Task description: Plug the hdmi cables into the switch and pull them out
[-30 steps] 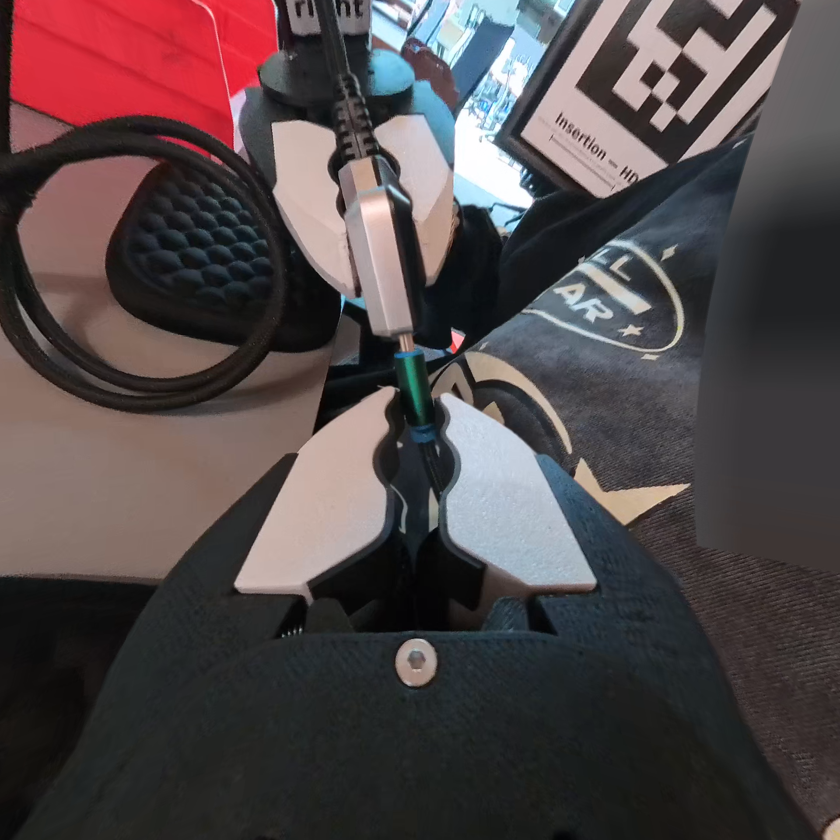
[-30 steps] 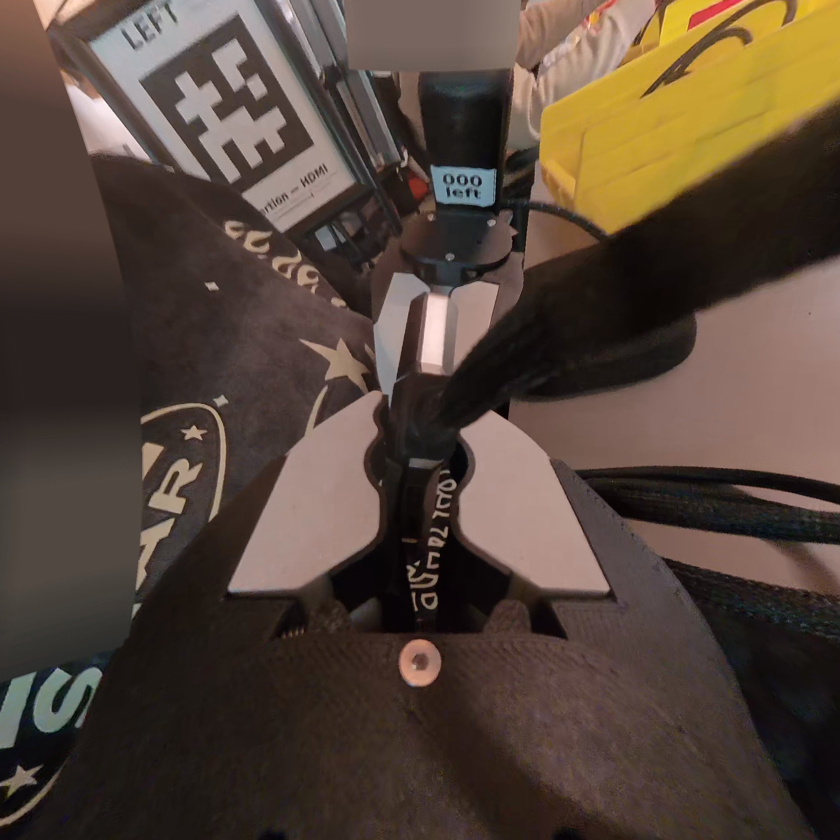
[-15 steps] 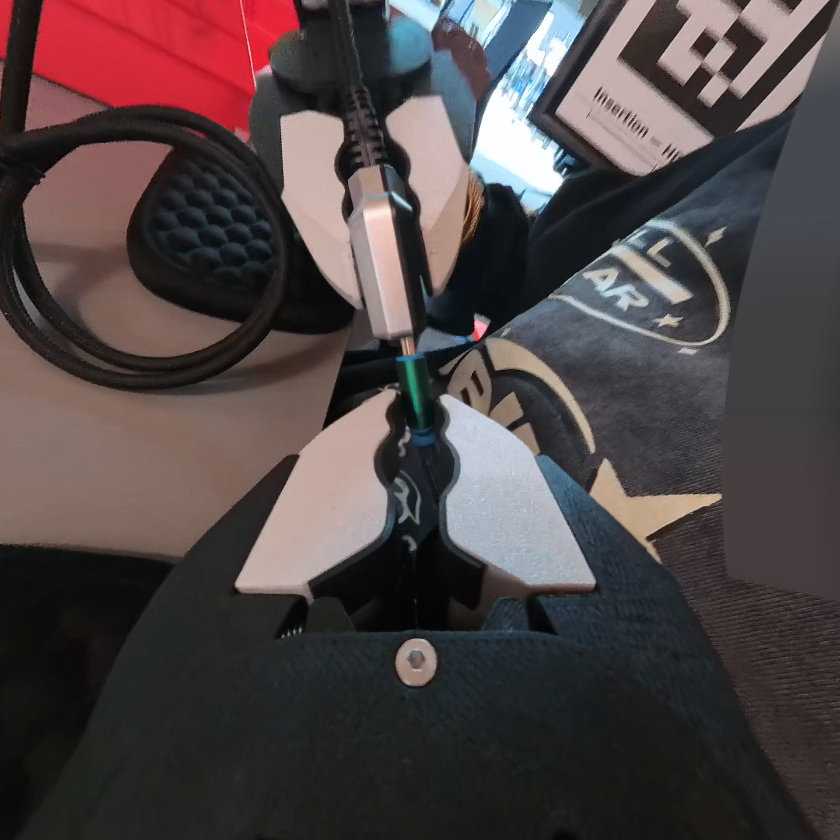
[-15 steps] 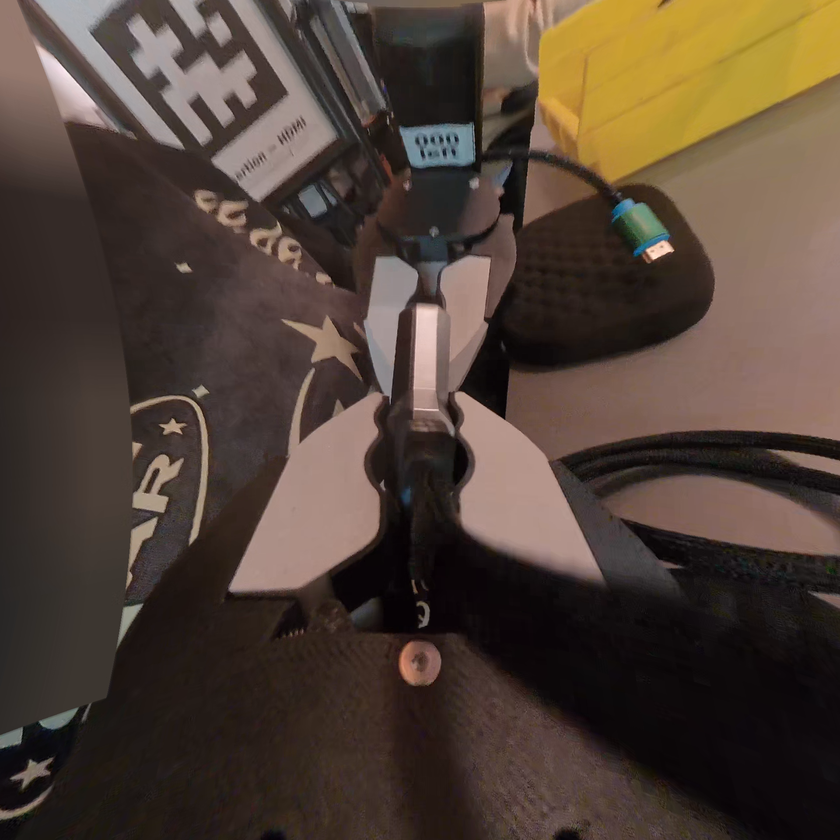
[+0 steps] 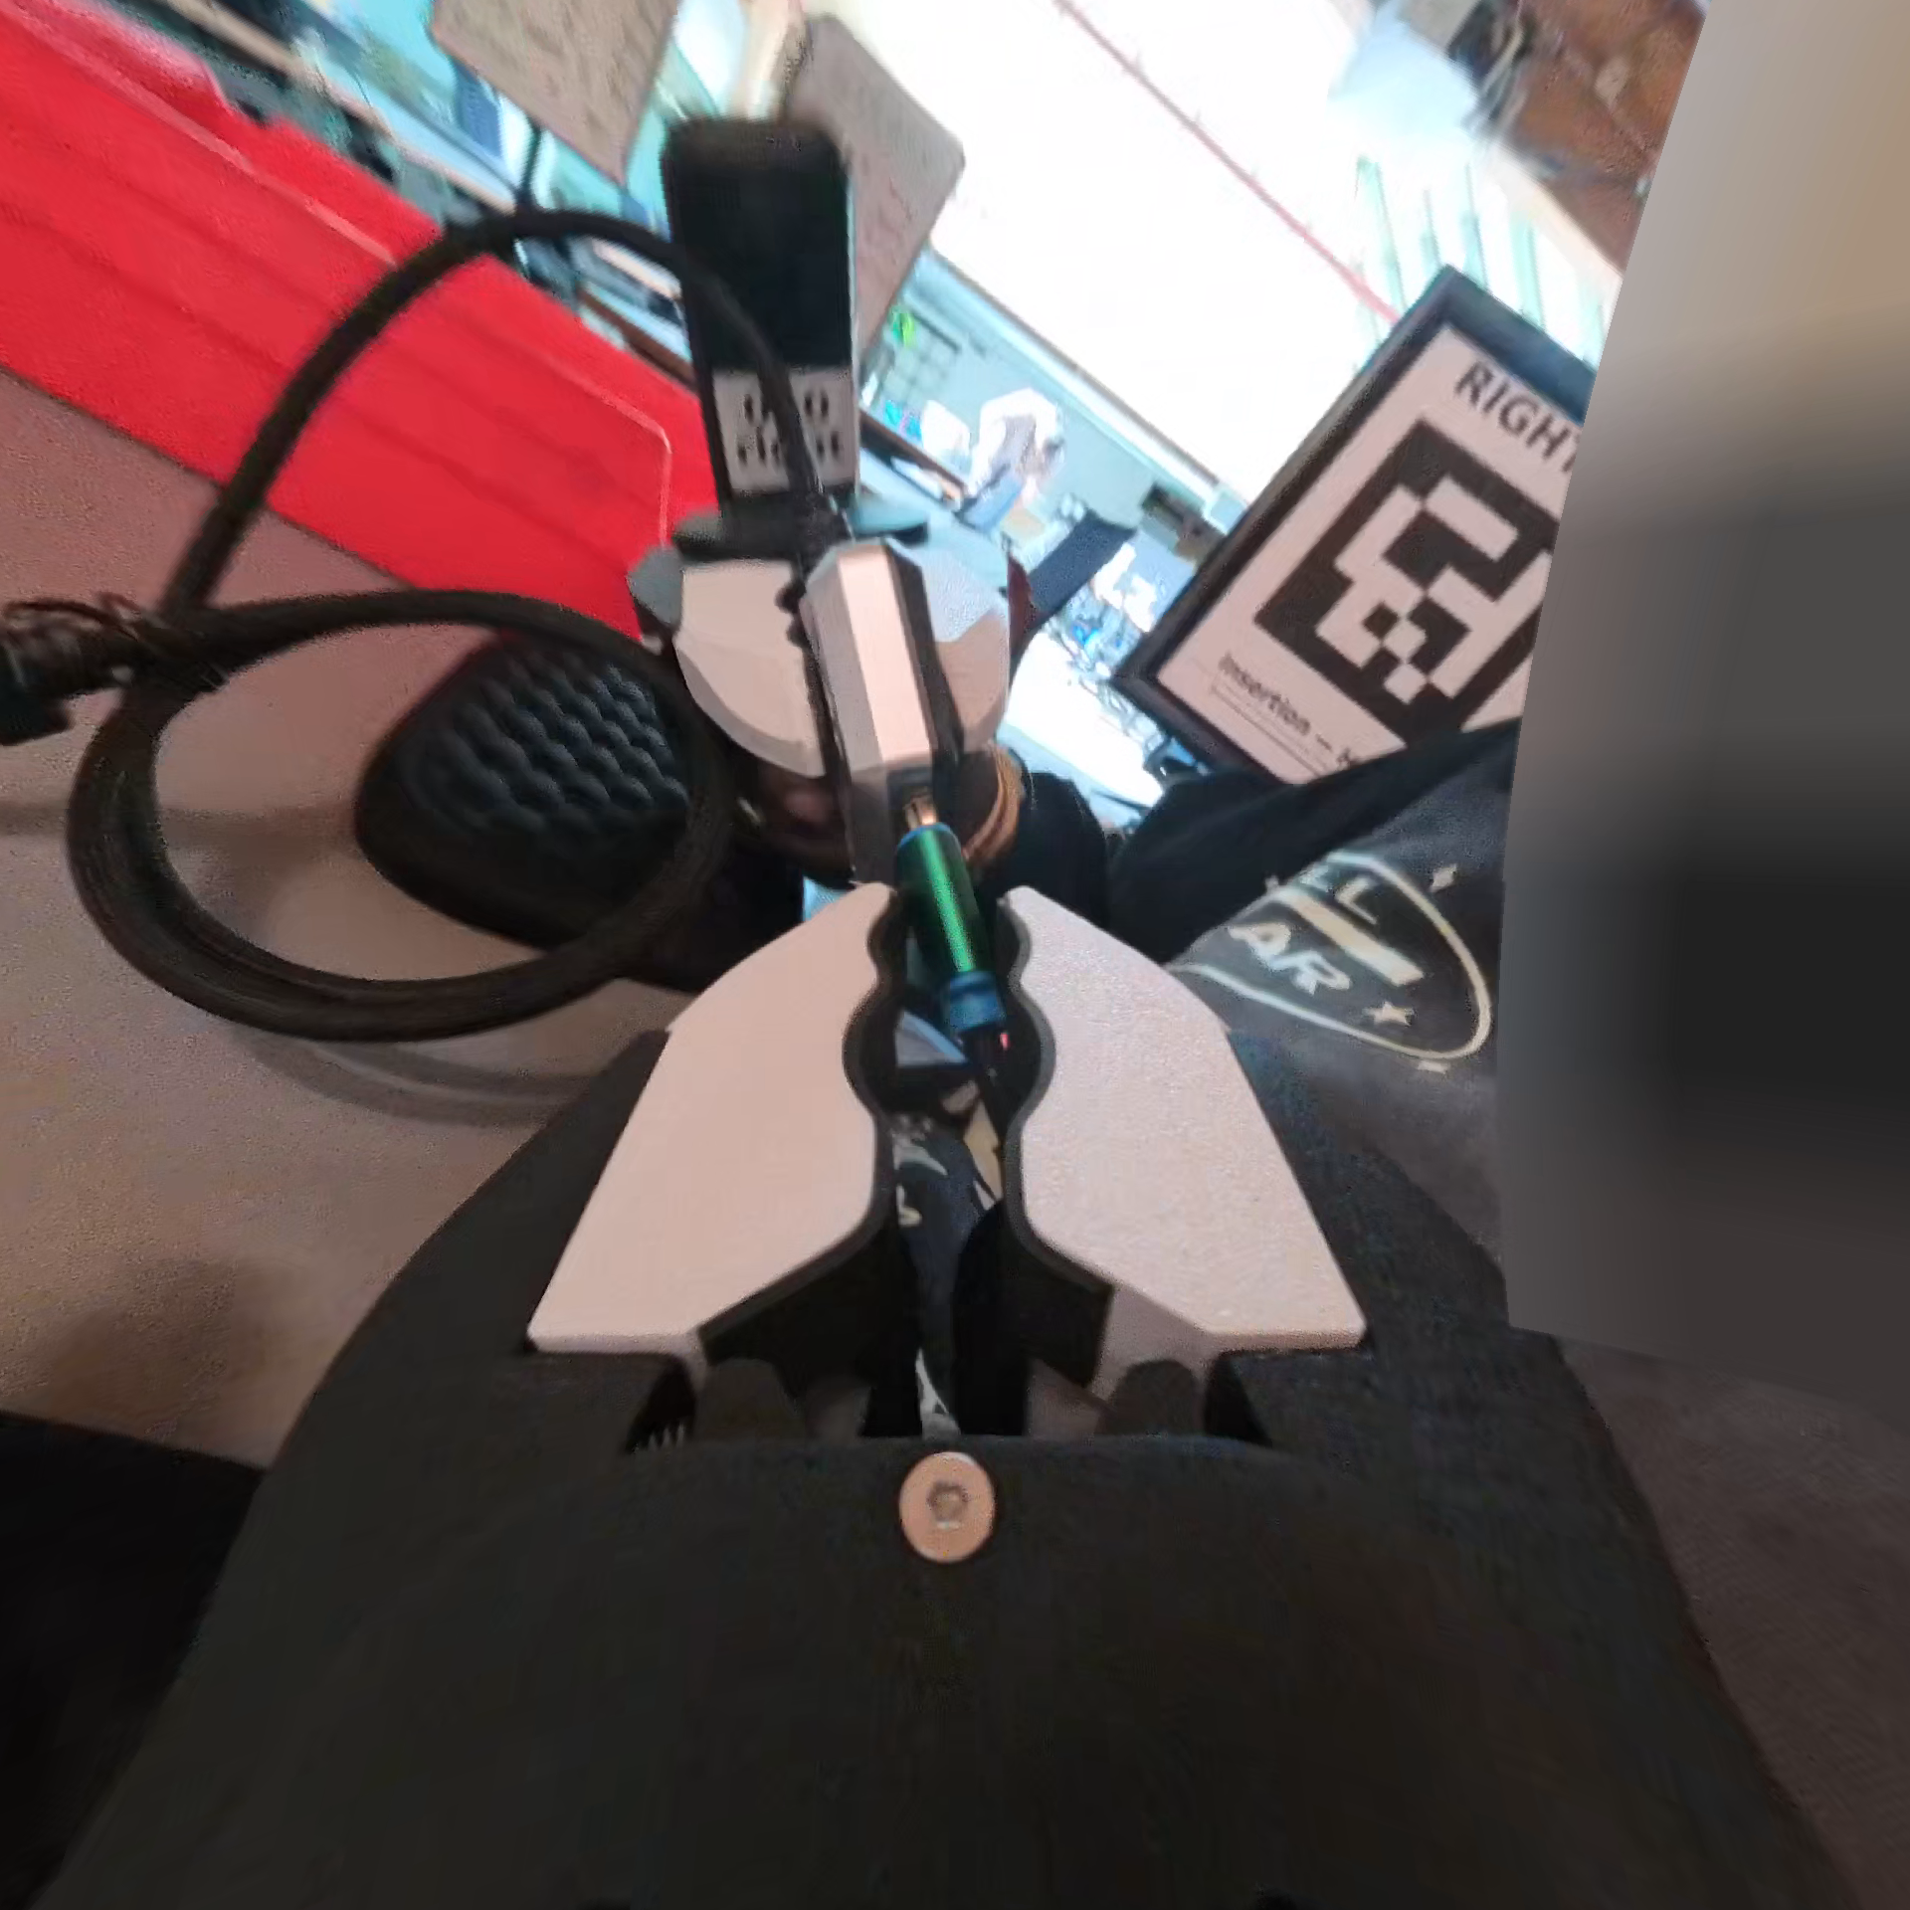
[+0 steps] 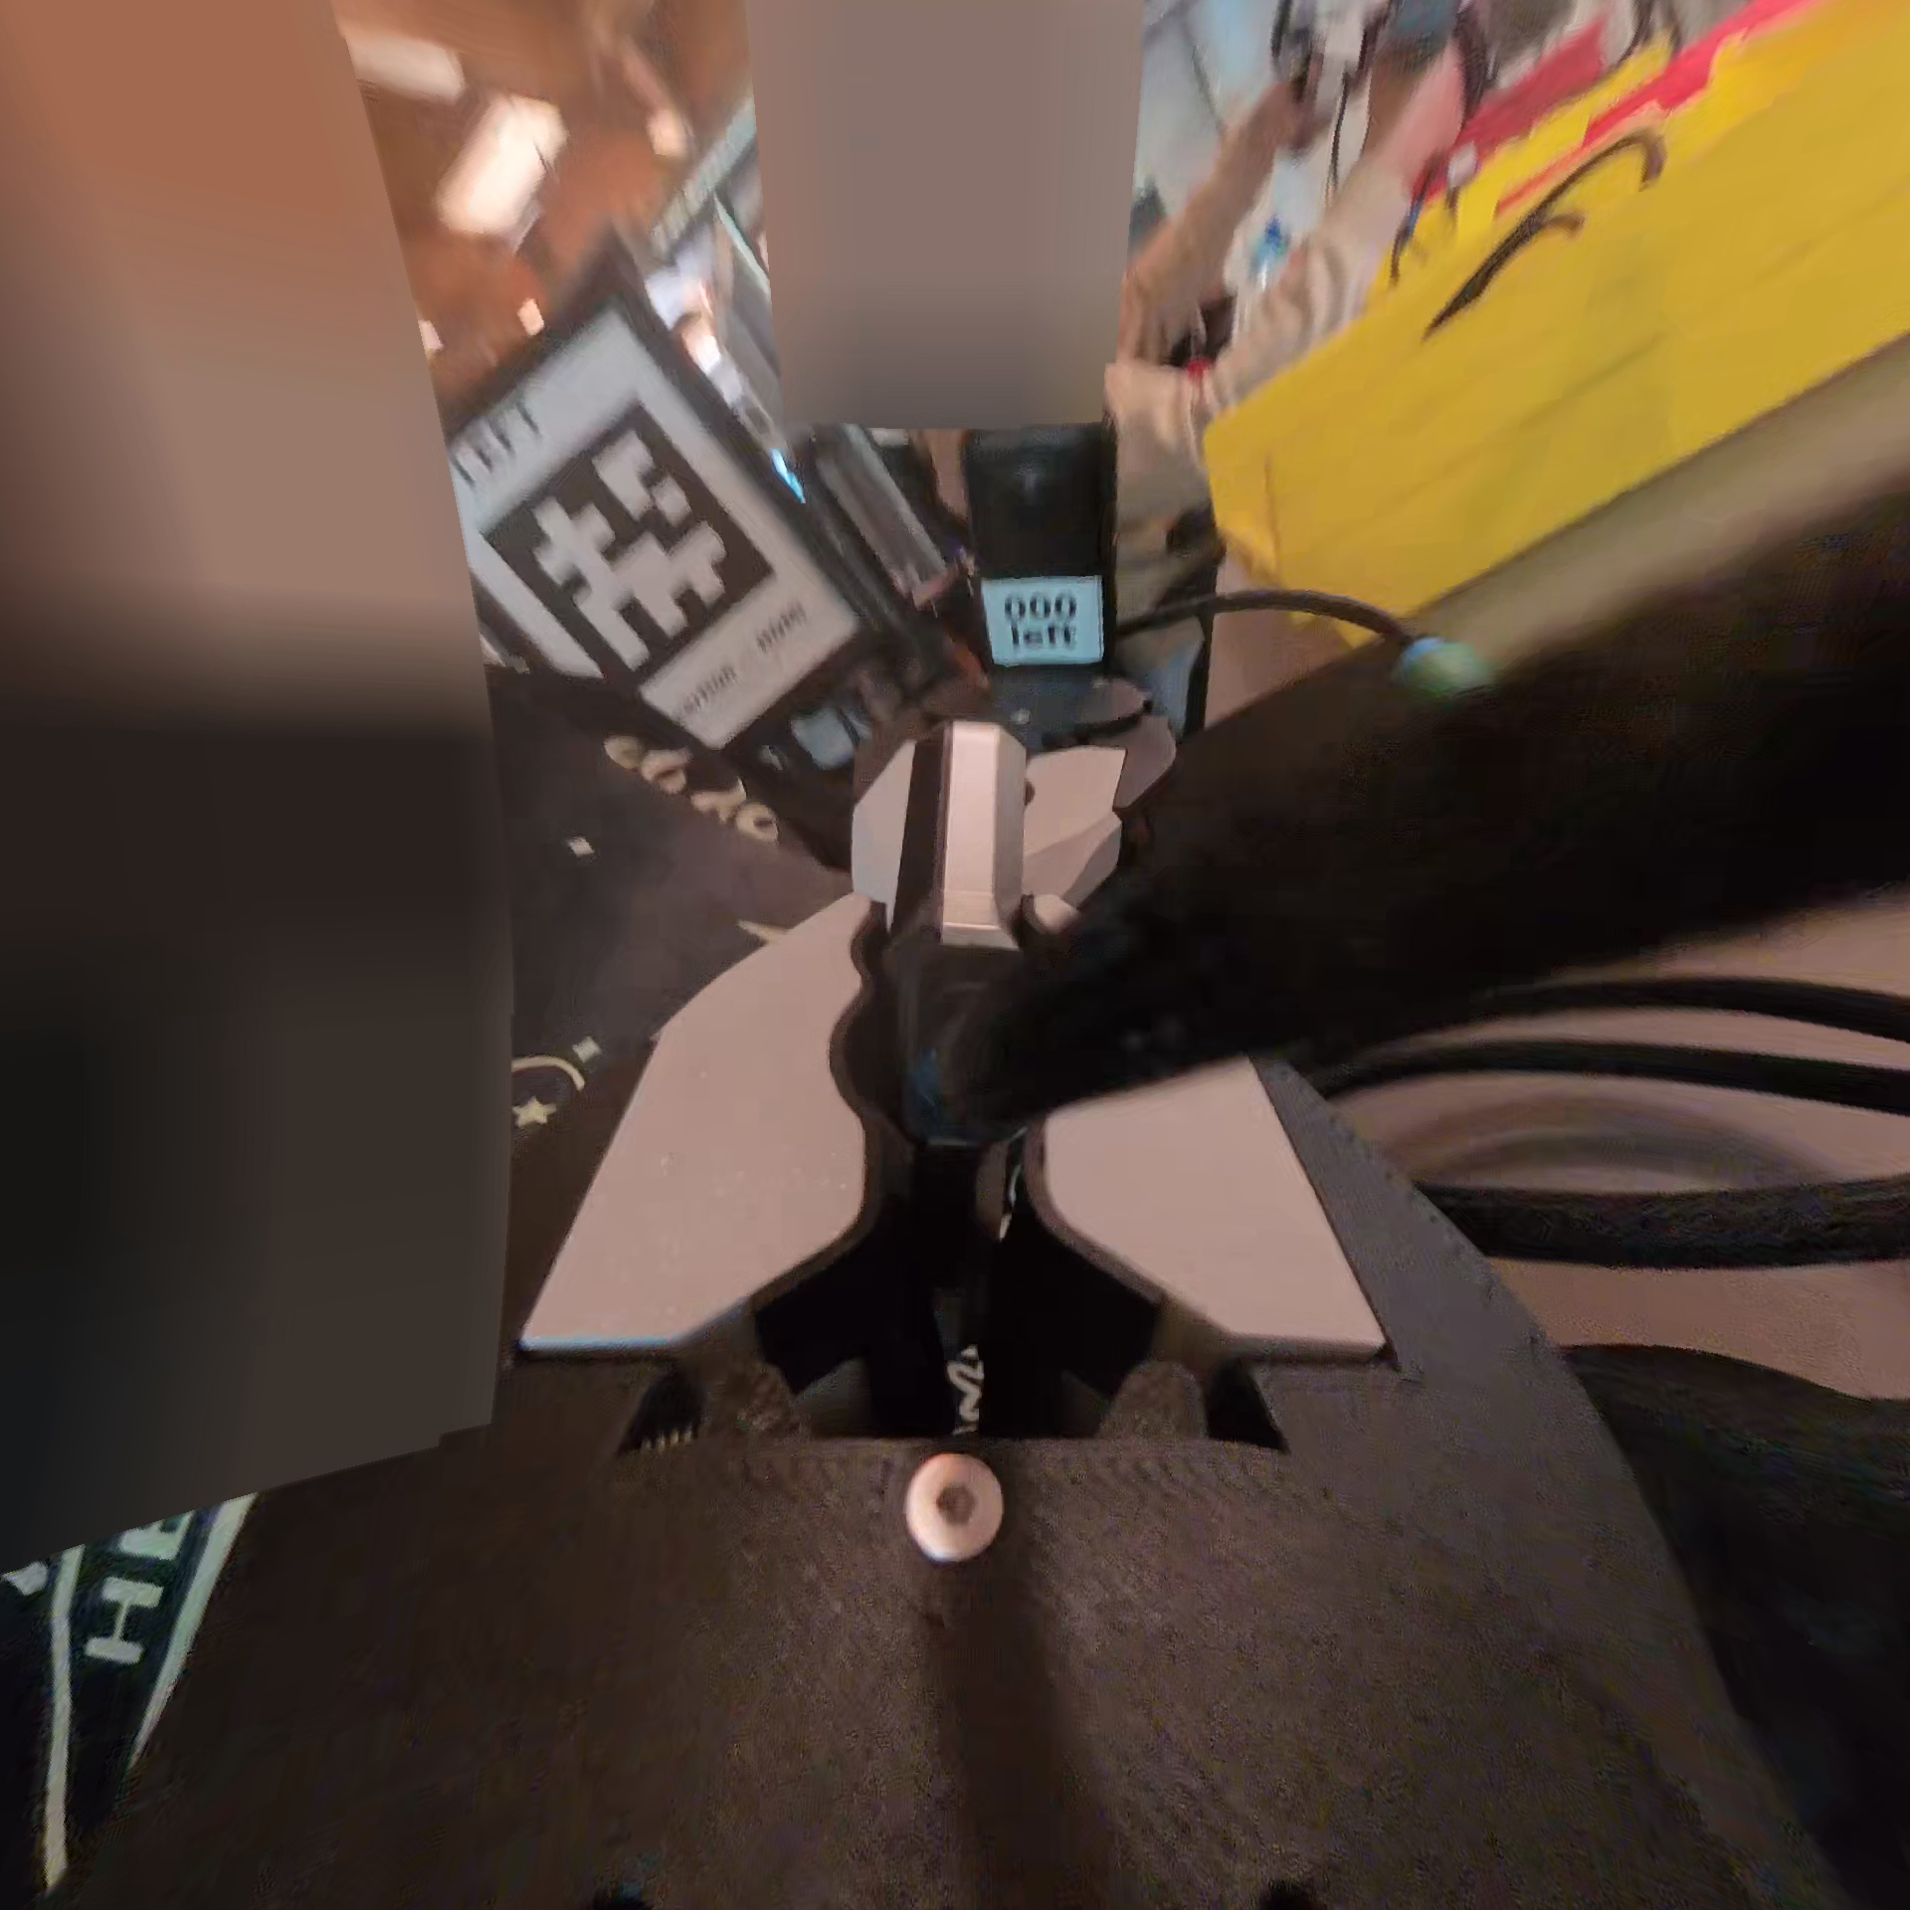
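Green anodised metal marks the HDMI plug (image 5: 938,910) that the left gripper (image 5: 946,961) has pinched between its fingers, closed down onto the plug's body with the blue collar and cable running back between them. In the left wrist view the plug's tip meets the port end of the silver switch (image 5: 879,682), which the right gripper (image 5: 842,661) holds opposite, above the pale bench (image 5: 258,1116). The tip looks only just entered or touching, with nearly the whole green shell exposed; motion blur keeps me from saying whether it is going in or coming out. A coil of black braided cable (image 5: 134,827) and a black textured pad (image 5: 527,786) lie on the bench behind.

From the right wrist view, the right gripper (image 6: 956,992) has its fingers closed around the near end of the switch (image 6: 966,848), whose own thick black cable (image 6: 1447,879) sweeps off to the right. The left gripper (image 6: 992,817) sits at the switch's far end. A second green plug (image 6: 1437,661) shows blurred beyond that cable, so at least one more cable appears left to handle.
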Demonstrator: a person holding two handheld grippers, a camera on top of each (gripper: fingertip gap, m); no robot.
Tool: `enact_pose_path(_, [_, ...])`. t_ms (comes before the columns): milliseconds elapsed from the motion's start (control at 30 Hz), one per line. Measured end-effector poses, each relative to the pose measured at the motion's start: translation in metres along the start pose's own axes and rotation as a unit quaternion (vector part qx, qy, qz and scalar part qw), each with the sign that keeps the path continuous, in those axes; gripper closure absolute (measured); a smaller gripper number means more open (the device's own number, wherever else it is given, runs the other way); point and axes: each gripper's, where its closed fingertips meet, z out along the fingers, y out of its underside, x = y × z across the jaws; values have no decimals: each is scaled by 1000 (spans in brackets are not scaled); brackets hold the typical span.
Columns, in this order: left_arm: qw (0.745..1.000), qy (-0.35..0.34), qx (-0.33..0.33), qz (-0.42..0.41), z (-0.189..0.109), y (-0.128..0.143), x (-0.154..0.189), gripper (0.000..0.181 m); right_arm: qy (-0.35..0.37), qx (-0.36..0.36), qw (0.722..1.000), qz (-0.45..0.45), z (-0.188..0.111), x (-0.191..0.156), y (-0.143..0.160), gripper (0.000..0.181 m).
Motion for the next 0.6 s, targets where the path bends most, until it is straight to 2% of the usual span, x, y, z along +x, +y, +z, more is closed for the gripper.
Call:
enact_pose_path(67, [1000,-7,-1,16,1,-3,0,150,2,40,999,3,-6,0,-10,157])
enact_pose_path(100, [1000,-3,-4,15,1,-4,3,148,3,48,999,3,-8,0,-12,156])
enact_pose_path(133, [1000,2,1,11,1,-6,5,151,1,50,999,6,-8,-1,-12,157])
enact_pose_path(200, [1000,-2,6,6,1,-6,4,166,-9,43,999,6,-8,-4,-9,157])
enact_pose_path(333, [999,-2,-18,30,3,8,6,169,-9,-3,1000,-26,-7,-9,2,153])
enact_pose_path(400, [998,0,-44,33,4,17,8,169,23,18,998,-54,-9,-6,-5,144])
enact_pose_path(433, [998,-1,-59,36,6,22,8,169,29,37,997,-64,-11,-6,-10,146])
enact_pose_path(567, [997,-6,-56,49,6,23,9,169,9,-12,999,-33,-14,-8,7,154])
enact_pose_path(600, [997,-7,-58,52,6,24,9,169,18,-24,999,-27,-14,-7,11,152])
